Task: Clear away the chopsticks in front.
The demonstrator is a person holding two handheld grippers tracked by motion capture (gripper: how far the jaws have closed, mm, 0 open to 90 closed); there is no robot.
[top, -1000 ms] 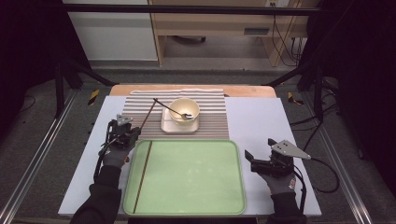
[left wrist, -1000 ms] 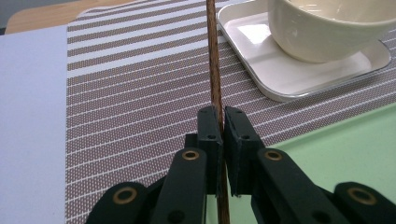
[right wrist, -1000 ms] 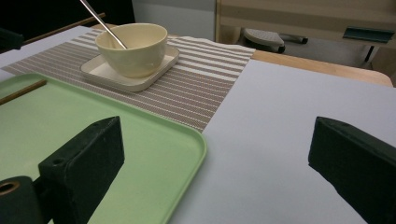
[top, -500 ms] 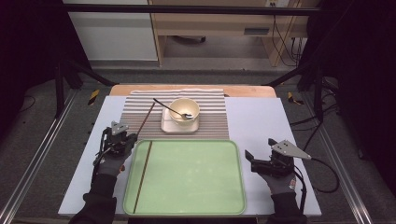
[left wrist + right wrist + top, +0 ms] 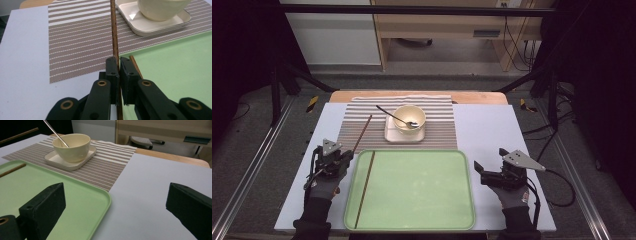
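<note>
Brown wood, thin and long: that chopstick (image 5: pixel 114 37) is clamped tight between the fingers of your left gripper (image 5: pixel 119 65), its far end reaching out over the striped placemat (image 5: pixel 362 125) toward the cream bowl (image 5: pixel 409 119). A second chopstick (image 5: pixel 364 187) lies flat in the green tray (image 5: pixel 422 220), along its left side. Your left gripper sits just beside the tray's left rim. Over on the other side, your right gripper (image 5: pixel 484 171) rests on the tabletop (image 5: pixel 492 130), fingers spread wide apart, gripping nothing.
</note>
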